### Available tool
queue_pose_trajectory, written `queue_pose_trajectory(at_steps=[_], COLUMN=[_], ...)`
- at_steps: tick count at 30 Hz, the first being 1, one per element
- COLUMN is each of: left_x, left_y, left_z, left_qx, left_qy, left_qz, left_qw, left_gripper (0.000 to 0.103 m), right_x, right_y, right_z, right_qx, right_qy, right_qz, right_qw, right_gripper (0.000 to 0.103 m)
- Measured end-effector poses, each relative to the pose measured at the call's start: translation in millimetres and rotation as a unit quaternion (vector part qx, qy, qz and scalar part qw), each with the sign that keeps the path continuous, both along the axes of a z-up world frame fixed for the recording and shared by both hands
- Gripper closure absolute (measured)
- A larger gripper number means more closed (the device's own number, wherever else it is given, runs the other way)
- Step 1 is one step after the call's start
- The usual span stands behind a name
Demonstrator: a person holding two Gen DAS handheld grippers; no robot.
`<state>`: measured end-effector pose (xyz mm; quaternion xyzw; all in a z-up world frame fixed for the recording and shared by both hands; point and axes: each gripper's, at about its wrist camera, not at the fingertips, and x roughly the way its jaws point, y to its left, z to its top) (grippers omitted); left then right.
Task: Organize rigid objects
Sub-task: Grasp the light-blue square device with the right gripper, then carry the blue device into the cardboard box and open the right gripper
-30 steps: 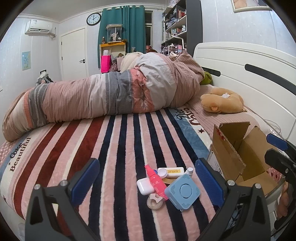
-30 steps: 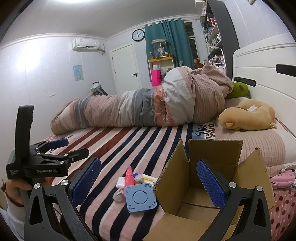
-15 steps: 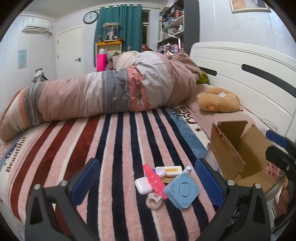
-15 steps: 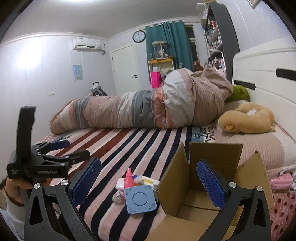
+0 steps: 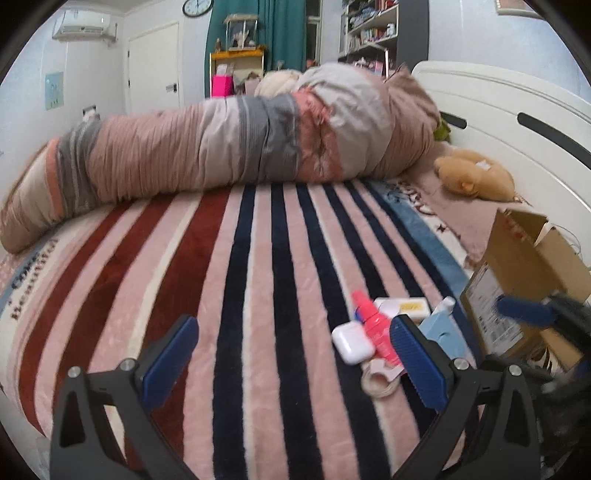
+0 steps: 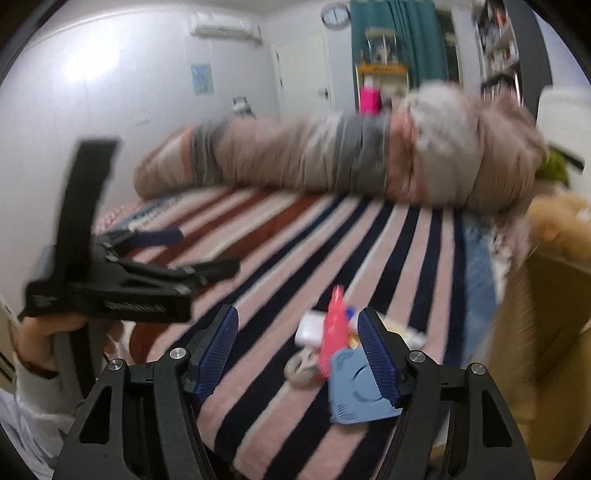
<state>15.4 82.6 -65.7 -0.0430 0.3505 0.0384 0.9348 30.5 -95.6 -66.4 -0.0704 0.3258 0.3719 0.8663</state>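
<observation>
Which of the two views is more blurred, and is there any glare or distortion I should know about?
Right wrist view: strongly motion-blurred; the rolled quilt and cardboard box smear, and a bright glare patch sits on the white wall. Left wrist view: much sharper; only the right gripper near the edge is blurred. Both views: fisheye bending, dark round corners.

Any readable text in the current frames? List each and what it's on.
"Beautiful", with a half-legible word above it, maybe "Coke": striped blanket edge.
Script lettering on the blanket near the plush toy: blurred.
Cardboard box label: too small.
White tube yellow label: unreadable.
Wall clock: cropped.
</observation>
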Motion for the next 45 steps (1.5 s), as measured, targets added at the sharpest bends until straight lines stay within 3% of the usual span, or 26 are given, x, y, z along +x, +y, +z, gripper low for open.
queue_pose_trajectory(at_steps=[4, 9, 13, 20, 23, 27, 29, 30, 31, 37, 41, 44, 45], left_x=[6, 15, 22, 26, 27, 30, 33, 34, 34, 31, 31, 33, 33], left_y=[7, 10, 13, 8, 12, 17, 16, 16, 15, 3, -12, -25, -29], left_z=[-22, -40, -48, -51, -56, -63, -64, -64, -63, -45, -18, 4, 11], left_qx=[-0.006, -0.015, -0.048, -0.056, -0.086, -0.124, -0.127, -0.133, -0.139, -0.187, -0.233, -0.251, -0.253], left_qy=[0.01, 0.012, 0.011, 0.009, 0.026, 0.039, 0.047, 0.049, 0.051, 0.046, 0.031, 0.023, 0.02], left_qz=[-0.003, -0.023, -0.042, -0.063, -0.073, -0.085, -0.1, -0.111, -0.124, -0.212, -0.279, -0.313, -0.322], left_qw=[0.9999, 0.9995, 0.9979, 0.9964, 0.9933, 0.9878, 0.9857, 0.9836, 0.9811, 0.9581, 0.9312, 0.916, 0.9121], left_gripper=[0.001, 0.001, 0.001, 0.001, 0.001, 0.001, 0.001, 0.001, 0.001, 0.002, 0.006, 0.015, 0.024], right_x=[21, 38, 45, 64, 69, 66, 68, 69, 70, 48, 24, 9, 5], right_y=[8, -12, -24, -34, -27, -19, -12, -9, -7, -3, 3, 2, 0], right_z=[-47, -80, -89, -97, -103, -103, -106, -107, -106, -78, -39, -8, 1], right_qx=[-0.055, -0.062, -0.07, -0.073, -0.083, -0.056, -0.078, -0.095, -0.102, -0.085, -0.048, -0.012, -0.004], right_qy=[0.046, 0.088, 0.095, 0.099, 0.109, 0.137, 0.117, 0.11, 0.108, 0.065, 0.008, -0.033, -0.045], right_qz=[-0.033, -0.073, -0.075, -0.067, -0.059, -0.028, -0.039, -0.046, -0.051, -0.033, -0.009, 0.014, 0.018], right_qw=[0.997, 0.991, 0.99, 0.99, 0.989, 0.989, 0.989, 0.988, 0.988, 0.994, 0.999, 0.999, 0.999], right_gripper=[0.022, 0.011, 0.011, 0.009, 0.008, 0.007, 0.012, 0.021, 0.022, 0.023, 0.023, 0.023, 0.023])
